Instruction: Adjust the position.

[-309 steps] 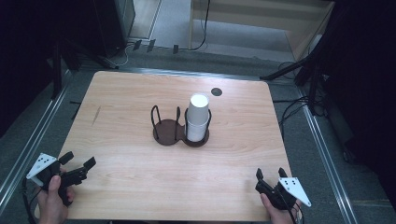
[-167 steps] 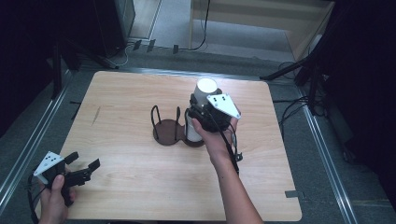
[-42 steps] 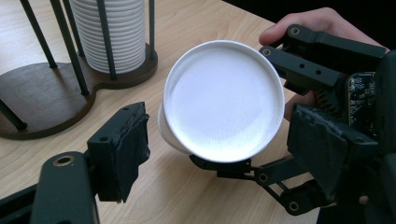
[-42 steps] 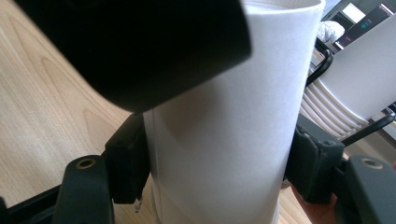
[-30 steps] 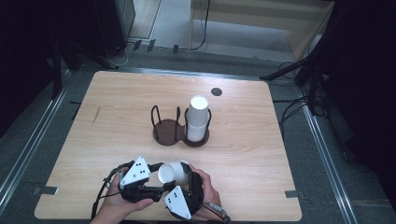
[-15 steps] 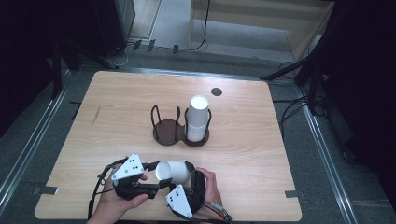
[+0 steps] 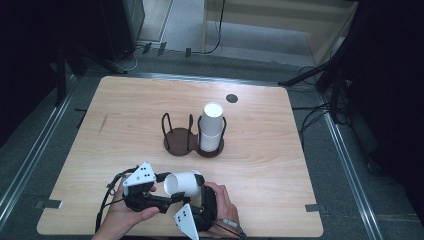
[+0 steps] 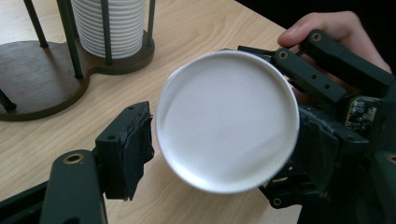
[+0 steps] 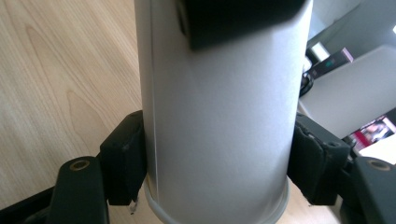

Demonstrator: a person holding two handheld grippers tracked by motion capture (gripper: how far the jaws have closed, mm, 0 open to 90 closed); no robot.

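A white paper cup lies on its side above the table's front edge, with my right gripper shut on it. The right gripper view has both pads pressing the cup near its rolled rim. My left gripper faces the cup's round flat end and stands open, one jaw on each side of that end. Its left pad sits just clear of the cup. A dark wooden two-ring holder stands mid-table with a stack of white cups in its right ring.
The holder's left ring has nothing in it. A small dark round mark sits near the table's far edge. Bare wood table spreads to the right, and metal rails run along both sides.
Earlier my right gripper went to the stack and came back to the front with one cup. My left gripper came in from the left corner, and over the last second it shifted only slightly.
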